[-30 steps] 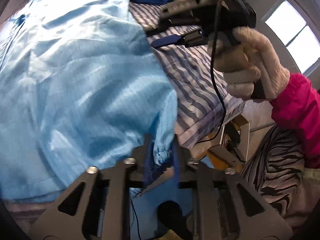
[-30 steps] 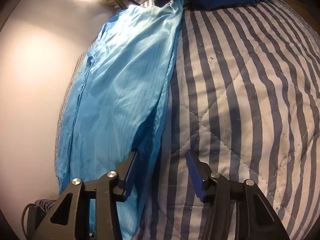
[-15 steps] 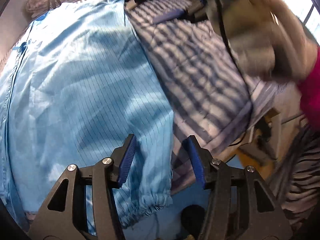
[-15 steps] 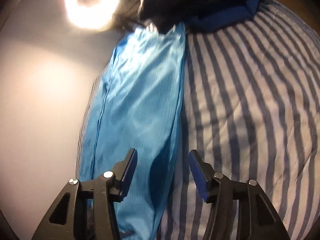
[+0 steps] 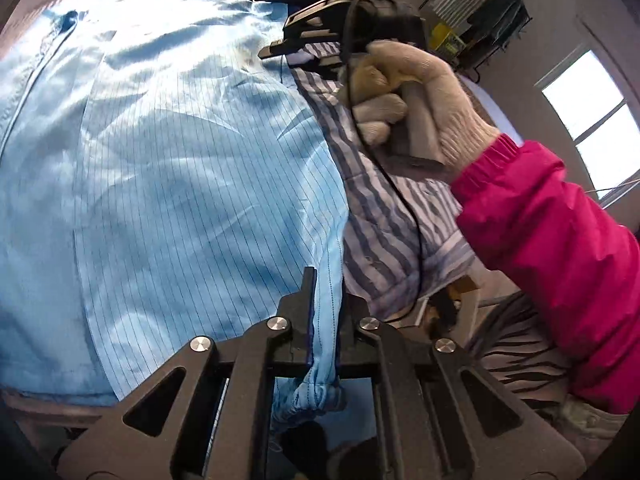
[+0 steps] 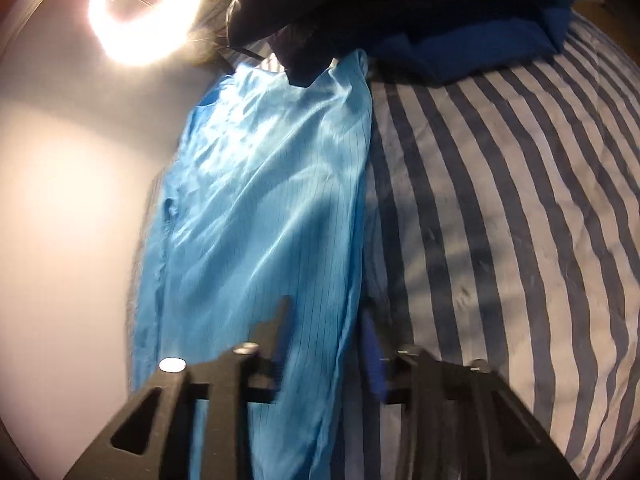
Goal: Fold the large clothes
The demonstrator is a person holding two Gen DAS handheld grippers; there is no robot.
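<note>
A light blue pinstriped garment [image 5: 180, 160] lies spread on a striped quilt [image 5: 384, 216]. My left gripper [image 5: 326, 292] is shut on the garment's near right edge, just above the gathered cuff [image 5: 316, 396] that hangs below the jaws. In the left wrist view a gloved hand [image 5: 420, 92] holds my right gripper [image 5: 276, 38] over the garment's far right edge. Seen from the right wrist, the right gripper [image 6: 324, 320] has its jaws closing, with the right edge of the garment [image 6: 260, 220] between them and a gap still showing at the right pad.
A pile of dark and blue clothes [image 6: 400, 0] sits at the far end of the quilt [image 6: 500, 220]. A ring light [image 6: 144, 8] glares by the pale wall [image 6: 60, 240] on the left. A pink sleeve [image 5: 540, 220] reaches in from the right, below a window [image 5: 592, 100].
The left jaws opened over the sleeve edge, then closed on it above the cuff. The right gripper moved farther along the garment's edge and its jaws narrowed around it.
</note>
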